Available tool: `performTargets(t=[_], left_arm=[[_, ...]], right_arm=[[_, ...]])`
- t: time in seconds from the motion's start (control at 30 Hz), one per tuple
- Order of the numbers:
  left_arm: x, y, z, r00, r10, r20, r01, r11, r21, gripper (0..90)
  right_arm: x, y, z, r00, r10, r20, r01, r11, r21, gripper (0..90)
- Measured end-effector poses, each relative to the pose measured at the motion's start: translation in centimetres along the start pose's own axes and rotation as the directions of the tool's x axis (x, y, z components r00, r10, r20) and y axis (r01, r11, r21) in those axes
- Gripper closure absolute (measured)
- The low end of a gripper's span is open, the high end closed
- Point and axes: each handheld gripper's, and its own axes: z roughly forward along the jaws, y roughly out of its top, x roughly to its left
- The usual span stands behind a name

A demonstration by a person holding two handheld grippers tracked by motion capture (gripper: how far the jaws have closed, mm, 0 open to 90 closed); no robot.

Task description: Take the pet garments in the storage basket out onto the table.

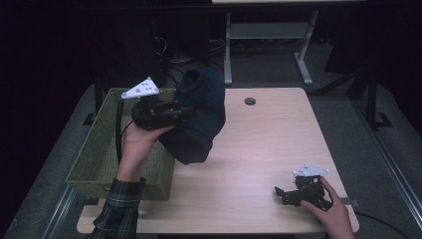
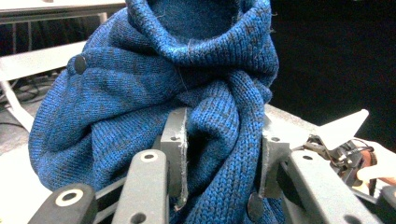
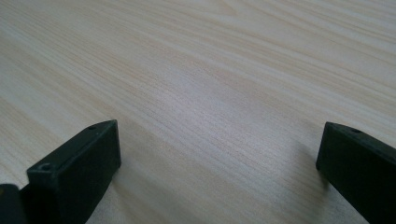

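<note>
Blue knitted sweater (image 1: 199, 117) hangs bunched in the air, lifted clear of the desk (image 1: 259, 149) and held just beside the near right corner of the green mesh basket (image 1: 94, 159), which sits on the desk's left side. The left hand-held gripper (image 1: 171, 112) is clamped on a thick fold of the knit; in the left gripper view the fabric (image 2: 154, 79) bulges between and around the jaws, with a dark button (image 2: 80, 64) showing on the upper left of the bundle. The right hand-held gripper (image 1: 288, 194) rests low near the desk's front right corner, jaws apart with nothing between them, bare wood (image 3: 210, 70) beneath.

The step in hand looks like carrying the garment over the basket and dropping it in. To do that well, keep the clamp firm on the fold, since loose knit can slip under its own weight. Raise the bundle enough that its lowest hanging part passes over the basket rim rather than catching on it. Centre it above the basket before letting go, so no sleeve drapes outside. The right one could tuck in any trailing edge.
</note>
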Motion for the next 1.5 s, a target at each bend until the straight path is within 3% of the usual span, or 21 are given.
performTargets(t=[0.4, 0.97, 1.2, 1.5], left_arm=[[-1.8, -0.2, 4.8, 0.9964, 0.01, 0.085, -0.015, 0.9985, 0.054, 62.7], [-3.3, -2.9, 11.5, 0.9902, -0.015, 0.139, -0.007, 0.9876, 0.157, 62.6], [-3.9, -4.9, 14.5, 0.9884, -0.022, 0.15, -0.014, 0.9732, 0.229, 62.5], [-4.3, -7.9, 18.5, 0.9886, -0.026, 0.148, -0.024, 0.9437, 0.33, 62.4]], right_arm=[[0.0, 0.0, 0.0, 1.0, 0.003, 0.0, -0.003, 1.0, 0.001, 0.0], [0.0, 0.0, 0.0, 1.0, -0.002, 0.0, 0.002, 1.0, 0.0, 0.0], [0.0, 0.0, 0.0, 1.0, -0.004, 0.0, 0.004, 1.0, 0.0, 0.0], [0.0, 0.0, 0.0, 1.0, -0.006, 0.0, 0.006, 1.0, 0.0, 0.0]])
